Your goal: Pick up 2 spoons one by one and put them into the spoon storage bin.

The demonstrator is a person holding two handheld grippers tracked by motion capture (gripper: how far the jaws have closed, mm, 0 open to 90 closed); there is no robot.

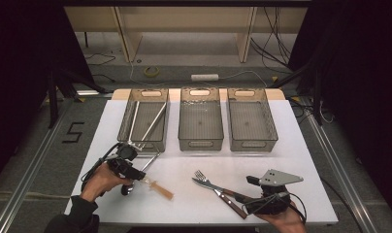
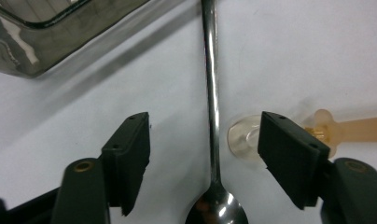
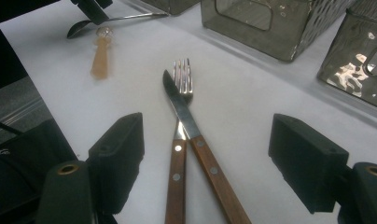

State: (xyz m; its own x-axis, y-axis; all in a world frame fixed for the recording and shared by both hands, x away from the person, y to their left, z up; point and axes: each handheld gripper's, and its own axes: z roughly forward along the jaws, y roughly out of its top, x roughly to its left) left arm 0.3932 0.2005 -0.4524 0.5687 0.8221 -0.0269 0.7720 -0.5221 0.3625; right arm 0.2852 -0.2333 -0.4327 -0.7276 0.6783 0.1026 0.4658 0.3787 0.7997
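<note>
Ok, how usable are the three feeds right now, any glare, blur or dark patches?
High view: white table evenly lit, surroundings nearly black, picture soft. Left gripper view: long steel spoon sharp mid-handle, its bowl flares bright, and the smoked-plastic bin corner is glary and blurred. Right gripper view: wooden-handled knife and wooden-handled fork crisp, with sparkling highlights on the grey bins.
</note>
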